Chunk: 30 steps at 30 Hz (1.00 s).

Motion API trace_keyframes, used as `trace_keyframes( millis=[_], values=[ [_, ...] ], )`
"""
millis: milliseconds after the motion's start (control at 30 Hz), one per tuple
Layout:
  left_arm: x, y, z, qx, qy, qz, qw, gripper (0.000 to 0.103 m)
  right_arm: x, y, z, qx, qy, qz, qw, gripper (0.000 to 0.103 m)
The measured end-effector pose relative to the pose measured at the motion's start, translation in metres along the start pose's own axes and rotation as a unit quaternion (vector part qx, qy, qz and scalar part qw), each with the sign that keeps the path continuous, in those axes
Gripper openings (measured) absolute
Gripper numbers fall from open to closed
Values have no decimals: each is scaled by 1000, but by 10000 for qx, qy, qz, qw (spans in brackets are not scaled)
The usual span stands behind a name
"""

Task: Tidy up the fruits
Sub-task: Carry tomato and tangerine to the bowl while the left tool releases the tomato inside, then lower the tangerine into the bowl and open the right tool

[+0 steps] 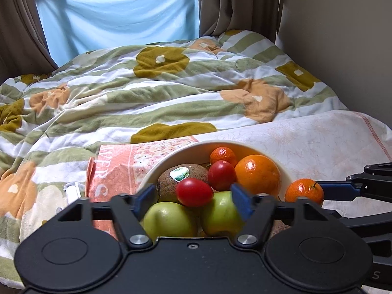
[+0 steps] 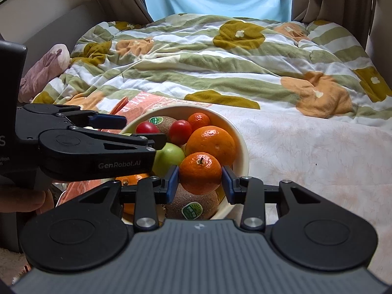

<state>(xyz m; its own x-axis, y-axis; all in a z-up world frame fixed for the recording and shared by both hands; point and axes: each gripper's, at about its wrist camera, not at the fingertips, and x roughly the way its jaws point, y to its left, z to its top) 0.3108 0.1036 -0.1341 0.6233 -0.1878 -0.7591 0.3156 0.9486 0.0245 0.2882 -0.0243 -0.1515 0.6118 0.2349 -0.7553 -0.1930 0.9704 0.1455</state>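
While the left gripper [image 1: 193, 197] sits low in the left wrist frame, its blue fingers [image 1: 147, 197] are spread apart over the bowl [image 1: 156, 165], a red tomato [image 1: 194, 192] lying loose between them above two green apples [image 1: 169, 219]. Toward the right in the right wrist view, the right gripper [image 2: 200, 180] has its fingers clenched on a mandarin [image 2: 201, 172], at the bowl's near edge on the bed [image 2: 306, 152].
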Motion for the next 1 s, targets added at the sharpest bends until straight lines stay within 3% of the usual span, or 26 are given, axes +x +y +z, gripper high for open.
trace_keyframes(
  millis=[67, 467, 833, 900, 967, 1000],
  values=[
    [-5, 3, 2, -14, -93, 64, 9999, 97, -1, 0, 0, -8, -12, -20, 10000, 53],
    [-54, 30, -1, -535, -216, 549, 9968, 102, -10, 20, 6, -223, 5, 171, 9996, 53],
    [-75, 52, -16, -794, -251, 885, 9926, 102, 13, 49, -5, -652, 196, 244, 9974, 54],
    [-75, 52, -18, -779, -244, 911, 9925, 102, 13, 51, -7, -687, 88, 189, 9974, 70],
    [-74, 51, -19, -769, -234, 914, 9926, 102, 12, 53, -7, -730, -20, 88, 9973, 103],
    [-74, 50, -19, -774, -231, 910, 9926, 102, 11, 53, -7, -763, -50, 55, 9971, 103]
  ],
)
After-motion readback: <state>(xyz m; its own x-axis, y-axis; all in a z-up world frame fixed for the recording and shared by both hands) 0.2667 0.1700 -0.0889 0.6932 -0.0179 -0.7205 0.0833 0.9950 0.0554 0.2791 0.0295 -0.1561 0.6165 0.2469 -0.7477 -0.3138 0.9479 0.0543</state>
